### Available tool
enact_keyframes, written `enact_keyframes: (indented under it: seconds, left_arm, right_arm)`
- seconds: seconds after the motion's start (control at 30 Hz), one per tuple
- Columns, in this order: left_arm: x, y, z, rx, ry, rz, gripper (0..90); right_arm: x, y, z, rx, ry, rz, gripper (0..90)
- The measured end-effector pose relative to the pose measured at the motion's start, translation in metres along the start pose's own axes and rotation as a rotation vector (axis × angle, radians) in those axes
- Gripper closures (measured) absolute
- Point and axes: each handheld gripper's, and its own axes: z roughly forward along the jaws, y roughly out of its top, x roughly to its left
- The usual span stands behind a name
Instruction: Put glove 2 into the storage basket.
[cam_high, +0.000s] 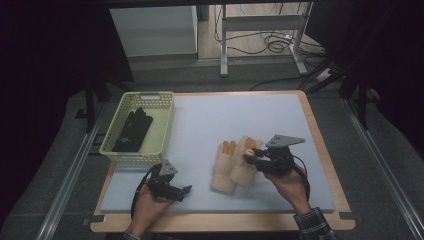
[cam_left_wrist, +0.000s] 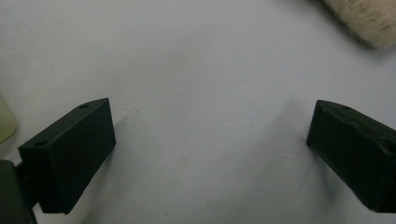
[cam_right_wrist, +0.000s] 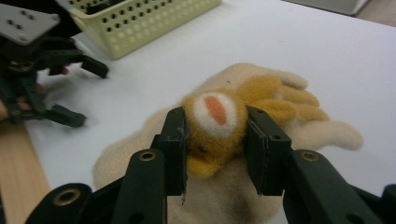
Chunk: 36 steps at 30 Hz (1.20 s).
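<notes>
- Fuzzy cream glove (cam_right_wrist: 261, 196) pinched by right gripper (cam_right_wrist: 215, 140); jaws closed partway onto orange plush patch w/ white-and-orange spot (cam_right_wrist: 215, 112) on glove's front, pads pressing both sides.
- Same grip seen from high view: right gripper (cam_high: 251, 154) at finger end of right-hand glove (cam_high: 243, 170), cuff trailing toward person.
- Second cream glove (cam_high: 223, 167) just beside it, on side toward left gripper, touching or nearly so; lying flat on grey-white mat (cam_high: 225, 120), not gripped.
- Left gripper (cam_high: 186, 190) resting low near front edge of mat, jaws wide apart, nothing between them; bare mat ahead in left gripper view (cam_left_wrist: 205, 93), edge of cream glove (cam_left_wrist: 369, 18) far off past its jaws.
- Yellow-green basket (cam_high: 165, 125) well beyond left gripper, at mat's far corner on that side; black glove (cam_high: 132, 130) already inside.
- Progress, as judged: dark glove stowed, one cream glove just grabbed, likely headed for basket; other cream glove left to do. Roughly a third done.
- Obstacles: path from right gripper to basket across open mat; left gripper sits near that line, could get in the way. Glove floppy, held by plush bit only, so cuff may drag or catch neighbour glove.
</notes>
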Motion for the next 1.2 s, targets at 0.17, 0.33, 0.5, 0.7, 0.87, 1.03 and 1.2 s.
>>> enact_keyframes:
  seconds: [0.17, 0.33, 0.5, 0.7, 0.87, 1.03, 1.2]
  left_arm:
    - [0.000, 0.000, 0.000, 0.003, 0.001, 0.006, 1.5]
    - [0.000, 0.000, 0.000, 0.003, 0.001, 0.006, 1.5]
    - [0.000, 0.000, 0.000, 0.004, 0.001, 0.007, 1.4]
    - [0.000, 0.000, 0.000, 0.005, 0.000, 0.005, 1.4]
    - [0.000, 0.000, 0.000, 0.005, 0.000, 0.006, 1.4]
    - [0.000, 0.000, 0.000, 0.005, 0.000, 0.006, 1.4]
    - [0.000, 0.000, 0.000, 0.002, 0.000, 0.003, 1.4]
  right_arm:
    - [0.020, 0.009, 0.025, 0.016, 0.045, -0.028, 61.1]
    - [0.030, 0.008, 0.053, 0.064, -0.009, -0.063, 60.8]
    - [0.029, -0.004, 0.074, 0.101, -0.003, -0.035, 58.0]
    - [0.027, -0.022, 0.090, 0.121, -0.006, -0.011, 45.1]
    - [0.024, -0.018, 0.079, 0.105, -0.007, -0.021, 36.6]
    - [0.012, -0.016, 0.054, 0.078, -0.061, -0.041, 36.2]
    - [-0.005, -0.033, 0.037, 0.095, -0.101, 0.012, 47.3]
